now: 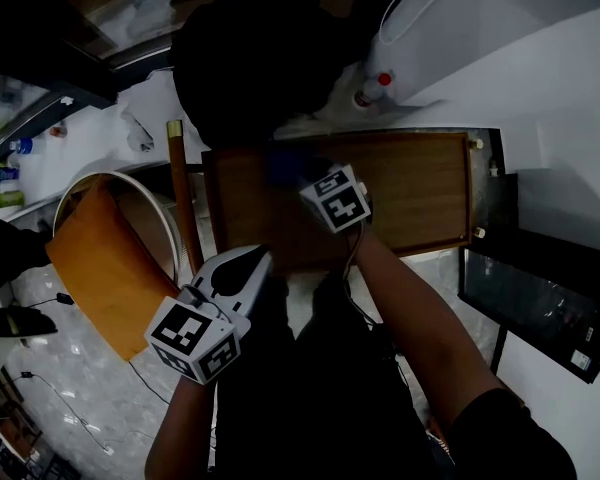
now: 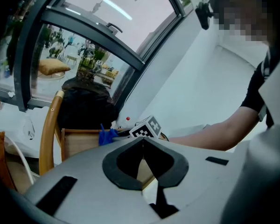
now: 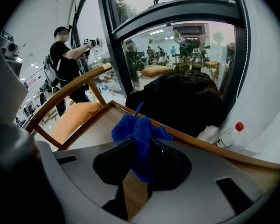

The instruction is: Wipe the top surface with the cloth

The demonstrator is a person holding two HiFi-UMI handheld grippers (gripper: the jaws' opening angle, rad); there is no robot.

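A low wooden table top (image 1: 420, 193) with a raised rim lies in front of me. My right gripper (image 1: 292, 171) reaches over its left part and is shut on a blue cloth (image 3: 140, 134), which bunches up above the jaws in the right gripper view; the table's wood (image 3: 98, 127) shows beneath it. The cloth (image 1: 283, 163) is a dim blue patch in the head view. My left gripper (image 1: 258, 260) hangs off the table's near left corner, its jaws shut with nothing between them (image 2: 143, 140). The left gripper view also catches the cloth (image 2: 106, 135) and the right gripper's marker cube (image 2: 146, 127).
A wooden chair with an orange cushion (image 1: 105, 268) stands left of the table. A black heap (image 1: 260, 68) and a red-capped plastic bottle (image 1: 372, 88) lie beyond the far edge. A dark panel (image 1: 540, 298) rests at the right. A person (image 3: 65, 55) stands far off.
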